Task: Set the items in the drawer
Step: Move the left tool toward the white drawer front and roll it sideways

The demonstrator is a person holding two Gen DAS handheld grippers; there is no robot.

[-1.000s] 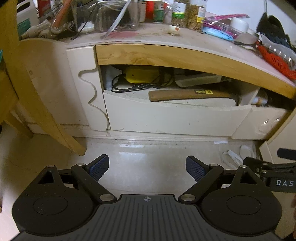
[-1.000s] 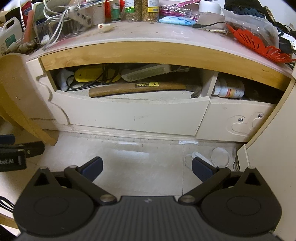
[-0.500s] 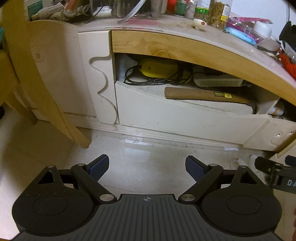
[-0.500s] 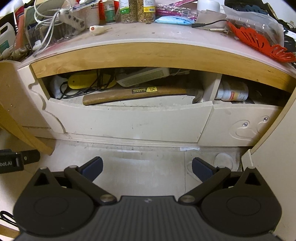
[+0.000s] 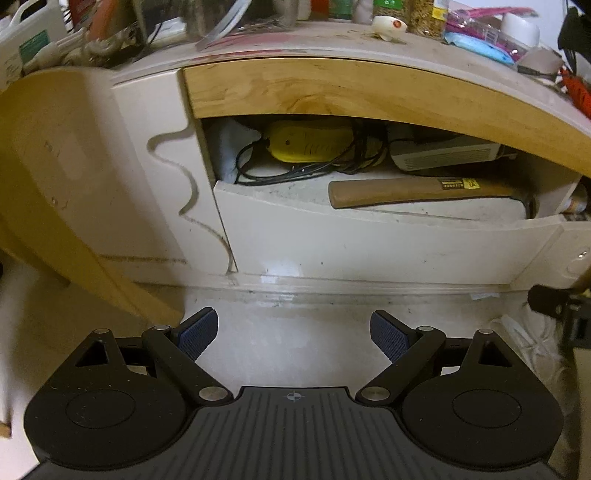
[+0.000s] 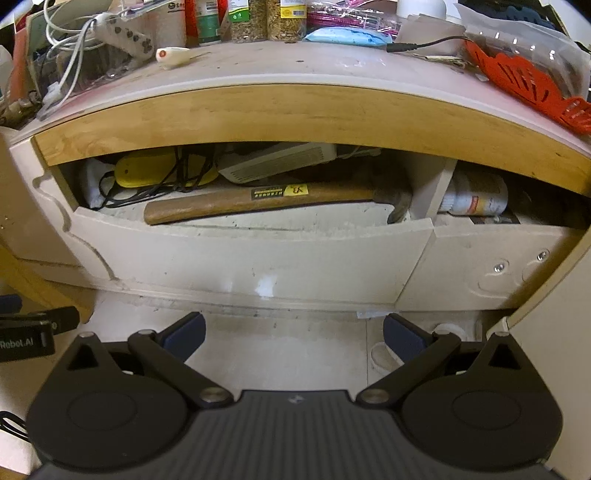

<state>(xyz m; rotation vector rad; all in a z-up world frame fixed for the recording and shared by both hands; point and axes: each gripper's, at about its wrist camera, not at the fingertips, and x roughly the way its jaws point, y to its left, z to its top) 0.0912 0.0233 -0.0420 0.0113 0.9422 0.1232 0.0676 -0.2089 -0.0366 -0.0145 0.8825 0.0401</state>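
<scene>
A cream drawer [image 5: 369, 243] [image 6: 251, 254] stands pulled out under a wooden desk edge. Inside lie a wooden-handled hammer [image 5: 424, 190] [image 6: 258, 201], a yellow device [image 5: 306, 146] [image 6: 147, 171] with black cables, and a white box [image 5: 443, 155] [image 6: 280, 162]. My left gripper [image 5: 293, 332] is open and empty, low over the floor in front of the drawer's left half. My right gripper [image 6: 293, 332] is open and empty too, facing the drawer's front panel. The right gripper's body [image 5: 557, 306] shows at the left view's right edge.
The desk top [image 6: 295, 62] is crowded with jars, cables, a power strip [image 6: 125, 35], an orange plastic piece [image 6: 528, 85] and a small white object [image 6: 170, 55]. A second drawer [image 6: 480, 258] with a bottle sits right. A wooden chair leg [image 5: 74, 236] stands left.
Both grippers have moved closer to the drawer; the left one has also shifted so the drawer sits more central. Both stayed open and empty.
</scene>
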